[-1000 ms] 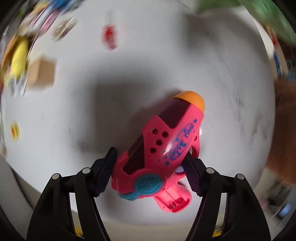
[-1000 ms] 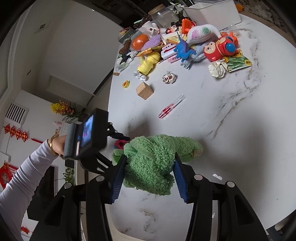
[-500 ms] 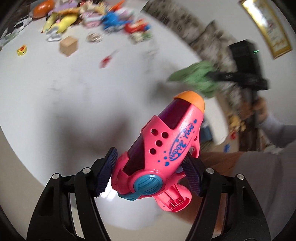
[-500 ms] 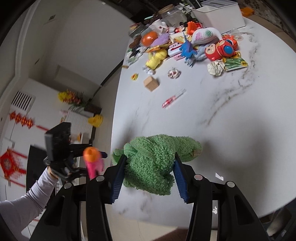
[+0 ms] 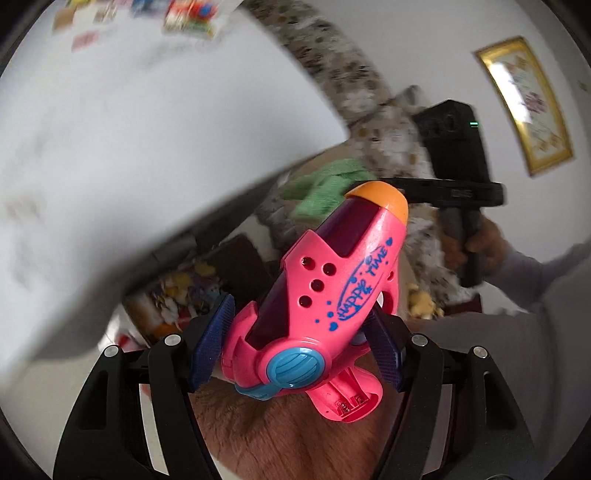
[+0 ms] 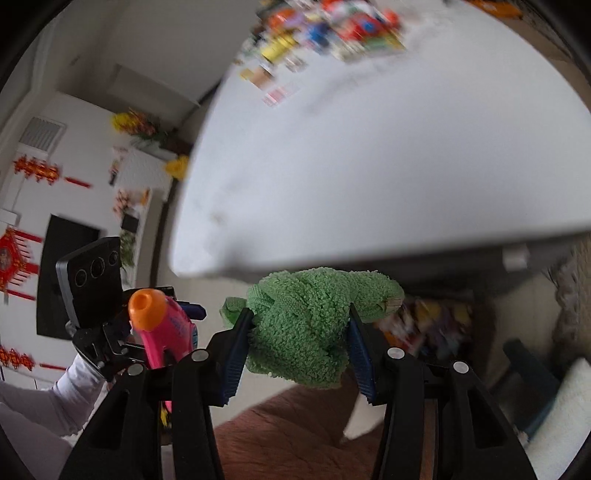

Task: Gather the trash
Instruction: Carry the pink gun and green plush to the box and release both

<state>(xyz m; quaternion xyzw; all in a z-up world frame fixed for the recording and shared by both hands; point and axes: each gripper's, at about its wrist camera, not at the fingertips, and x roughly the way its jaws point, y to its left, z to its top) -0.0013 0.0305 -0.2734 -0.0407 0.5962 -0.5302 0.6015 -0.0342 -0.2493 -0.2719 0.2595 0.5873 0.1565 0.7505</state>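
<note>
White marble-look table (image 6: 388,155) filled the upper right of the right wrist view, with its edge running across mid-frame; a white wall with red hanging ornaments (image 6: 14,254) sat at far left, and a gold-framed picture (image 5: 524,103) showed at the upper right of the left wrist view. Both grippers were off the table edge, loaded. The left gripper (image 5: 295,347) was clamped on a pink toy blaster (image 5: 325,295) with an orange tip, blue pads pressing its body from both sides at a fairly wide opening; the toy pointed toward the upper right of the frame. The right gripper (image 6: 299,350) was closed on a green fuzzy cloth (image 6: 310,325), which was bunched between the pads at a medium opening with fabric spilling above and below. Below the table edge, a container of mixed colourful items (image 5: 177,295) showed blurred at lower left of centre in the left view, and again at right of centre in the right view; probably the collection bin, though too blurred to confirm. Progress call: two items were picked and in transit, neither yet dropped. A sizeable pile of toys and wrappers (image 6: 325,33) remained at the far end of the table, along the top of the frame, with a wooden block (image 6: 258,75) and a small red item (image 6: 275,96) apart from it. So the task looked early-to-mid: release both loads, then several more trips for the pile.
</note>
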